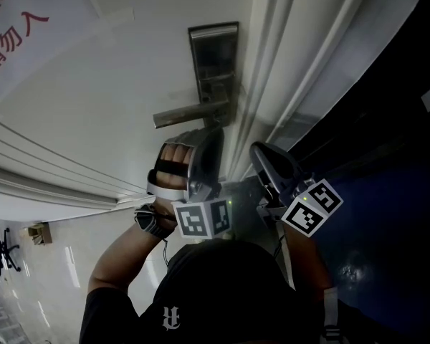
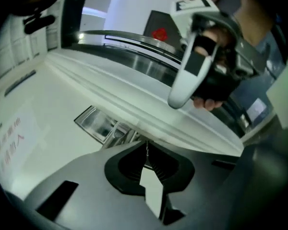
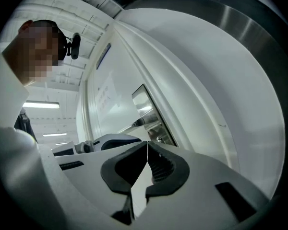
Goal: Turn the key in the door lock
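Note:
A steel lock plate with a lever handle is mounted on the white door. My left gripper is just below the handle, jaws shut with nothing seen between them; its own view shows the tips meeting in front of the lock plate. My right gripper hovers to the right, by the door frame, also shut and empty. Its view shows the tips, the lock plate and the handle. I see no key in any view.
The white moulded door frame runs beside the lock, with a dark panel to its right. Red characters are printed on the door at upper left. The person's hand holds the right gripper above the frame.

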A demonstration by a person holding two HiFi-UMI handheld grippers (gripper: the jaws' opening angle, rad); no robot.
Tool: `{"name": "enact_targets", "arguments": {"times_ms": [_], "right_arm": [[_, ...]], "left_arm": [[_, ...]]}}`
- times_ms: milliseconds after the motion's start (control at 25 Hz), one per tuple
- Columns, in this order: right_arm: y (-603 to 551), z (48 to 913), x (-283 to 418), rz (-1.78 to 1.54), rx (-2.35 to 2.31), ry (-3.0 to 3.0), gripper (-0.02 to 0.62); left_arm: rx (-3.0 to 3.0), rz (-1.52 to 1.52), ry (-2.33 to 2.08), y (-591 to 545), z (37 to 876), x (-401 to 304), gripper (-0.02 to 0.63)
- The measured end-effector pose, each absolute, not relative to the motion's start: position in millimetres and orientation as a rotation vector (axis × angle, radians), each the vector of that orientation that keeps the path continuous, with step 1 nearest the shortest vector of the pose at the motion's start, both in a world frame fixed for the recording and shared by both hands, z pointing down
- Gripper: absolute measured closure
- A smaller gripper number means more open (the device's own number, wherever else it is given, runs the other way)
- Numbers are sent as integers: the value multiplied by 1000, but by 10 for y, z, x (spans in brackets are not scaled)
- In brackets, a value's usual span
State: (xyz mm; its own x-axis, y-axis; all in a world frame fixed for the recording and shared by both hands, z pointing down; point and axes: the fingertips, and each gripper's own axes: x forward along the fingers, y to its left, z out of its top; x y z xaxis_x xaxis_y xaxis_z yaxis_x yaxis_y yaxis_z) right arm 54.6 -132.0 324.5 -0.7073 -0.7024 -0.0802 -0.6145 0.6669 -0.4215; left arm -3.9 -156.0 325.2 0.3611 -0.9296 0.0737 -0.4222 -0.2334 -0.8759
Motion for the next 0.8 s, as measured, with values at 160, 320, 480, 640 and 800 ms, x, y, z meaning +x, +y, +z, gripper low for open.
{"name": "enact_targets", "arguments": {"times_ms": [160,320,480,640,800], "right_arm": [[-1295,3217,412,-512,-1050,2687,581],[-1243,3182,293,-444,-1068,2734,581],[-1198,3211,194,-417,-1109,2760,581],[-1228,3219,89,-384,-1140,2781,581],[-1247,3196,80,-345,-1186,2789,583]], "left_arm": [[-2238,-553,1301,-1384,3218,-85,600],[-2776,-119,1426,-1287,3236,-221,601],[-3004,157,1455,-1162,3263,-320,601],[-2978,111,1467,-1154,3257,-333,601],[-2981,105,1430,-1168,3257,-298,601]]}}
